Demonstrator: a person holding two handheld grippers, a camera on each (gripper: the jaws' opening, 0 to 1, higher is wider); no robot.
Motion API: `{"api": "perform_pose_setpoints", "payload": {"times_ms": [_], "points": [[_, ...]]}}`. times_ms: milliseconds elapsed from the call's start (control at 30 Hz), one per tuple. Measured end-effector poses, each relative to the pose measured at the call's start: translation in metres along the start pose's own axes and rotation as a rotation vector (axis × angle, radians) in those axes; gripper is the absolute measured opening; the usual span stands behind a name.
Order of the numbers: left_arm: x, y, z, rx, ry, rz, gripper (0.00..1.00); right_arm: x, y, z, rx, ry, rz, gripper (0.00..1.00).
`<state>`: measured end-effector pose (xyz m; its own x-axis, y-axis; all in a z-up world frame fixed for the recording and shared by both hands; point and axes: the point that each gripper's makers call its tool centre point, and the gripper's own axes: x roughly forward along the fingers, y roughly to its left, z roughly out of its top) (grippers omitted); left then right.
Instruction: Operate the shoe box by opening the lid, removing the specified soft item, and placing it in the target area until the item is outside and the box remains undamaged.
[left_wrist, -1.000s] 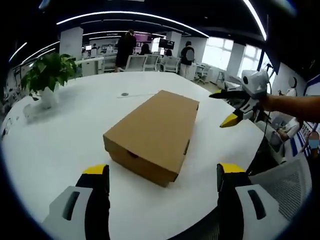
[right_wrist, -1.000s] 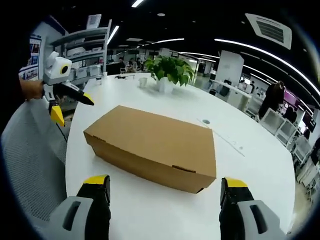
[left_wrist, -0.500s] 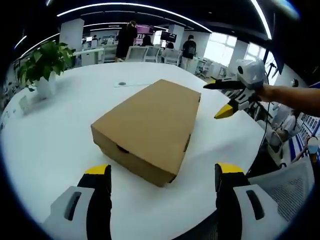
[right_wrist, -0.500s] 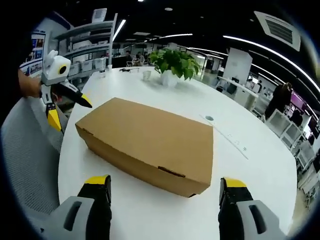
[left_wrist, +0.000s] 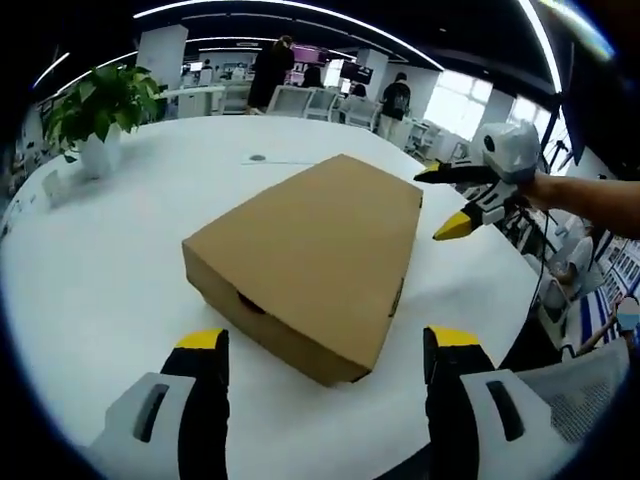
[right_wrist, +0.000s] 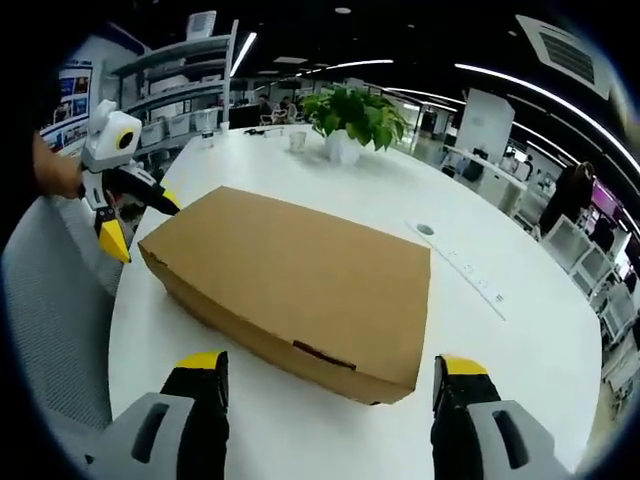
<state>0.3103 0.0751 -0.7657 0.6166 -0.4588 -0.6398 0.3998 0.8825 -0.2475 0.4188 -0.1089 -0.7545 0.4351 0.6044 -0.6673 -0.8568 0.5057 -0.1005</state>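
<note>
Left gripper (left_wrist: 325, 345) and right gripper (right_wrist: 335, 372), fingers spread wide apart.

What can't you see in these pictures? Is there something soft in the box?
- Inside of the box: hidden in both views by its closed lid, so whether anything soft is in there cannot be told.
- Far side of the box: hidden in the right gripper view by the box itself.
- Small thing beside the plant: too small in the right gripper view to name.
- People at the far desks: too small and blurred in the left gripper view.

Both views look down along their own jaws from opposite ends of the closed shoe box (left_wrist: 310, 265) (right_wrist: 295, 285), close, sharing it mid-frame.
</note>
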Motion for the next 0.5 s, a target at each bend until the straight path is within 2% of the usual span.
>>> {"api": "perform_pose_setpoints", "payload": {"times_ms": [267, 500], "points": [[0.011, 0.007, -0.007, -0.028, 0.019, 0.022, 0.78, 0.009, -0.005, -0.003, 0.015, 0.015, 0.008, 0.75], [0.013, 0.006, -0.012, -0.046, 0.026, 0.016, 0.69, 0.012, -0.005, -0.007, 0.009, 0.033, 0.007, 0.69]]}}
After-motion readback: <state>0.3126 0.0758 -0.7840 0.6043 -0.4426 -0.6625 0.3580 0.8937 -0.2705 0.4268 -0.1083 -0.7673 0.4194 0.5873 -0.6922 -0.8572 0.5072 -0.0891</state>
